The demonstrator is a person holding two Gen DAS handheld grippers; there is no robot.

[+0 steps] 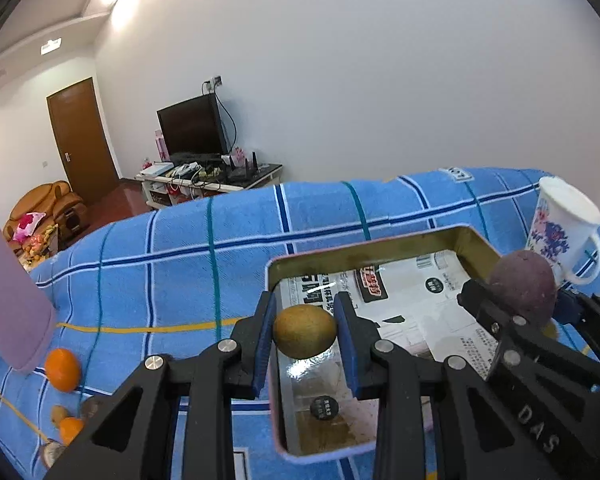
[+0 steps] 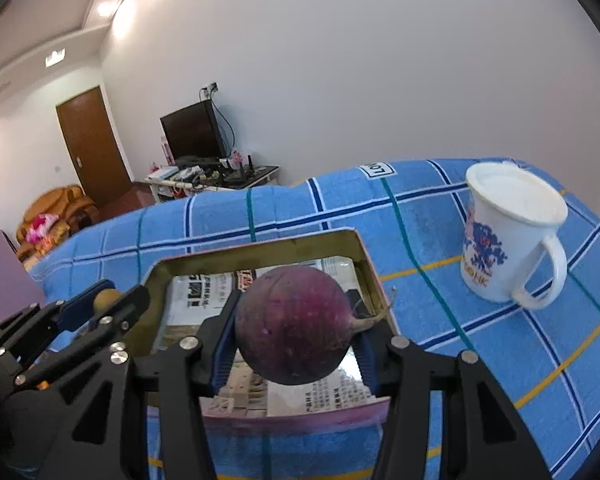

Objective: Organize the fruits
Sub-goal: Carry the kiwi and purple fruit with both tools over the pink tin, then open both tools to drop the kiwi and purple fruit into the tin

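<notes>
The left wrist view is showing a group of fruit that the right wrist view is not catching: an orange (image 1: 62,369) lying on the blue checked cloth (image 1: 180,280) at the lower left, with a second orange (image 1: 71,429) and a few small brownish fruits (image 1: 59,414) just below it, near a pink upright object (image 1: 8,292) at the frame edge. The right wrist view is giving the fuller look at the white mug (image 2: 508,236) with a blue and red print, standing upright on the cloth-covered worktop to the right of the tin, apart from it. The left hand-held gripper (image 1: 305,334) is clamping a brown kiwi (image 1: 305,332) between its blue pads and holding it over the near left part of the rectangular metal tin (image 1: 476,240). The right hand-held gripper (image 2: 294,326) is clamping a round purple fruit (image 2: 294,324) with a thin dry stem trailing to the right, and holding it above the tin (image 2: 364,256) as well; in the left view this same purple fruit (image 1: 524,286) is sitting at the tin's right side, in front of the mug (image 1: 564,236). The tin is lying open on the cloth, and its floor is being covered by printed paper packaging (image 1: 416,300) with black Chinese text; neither fruit is resting in it.
</notes>
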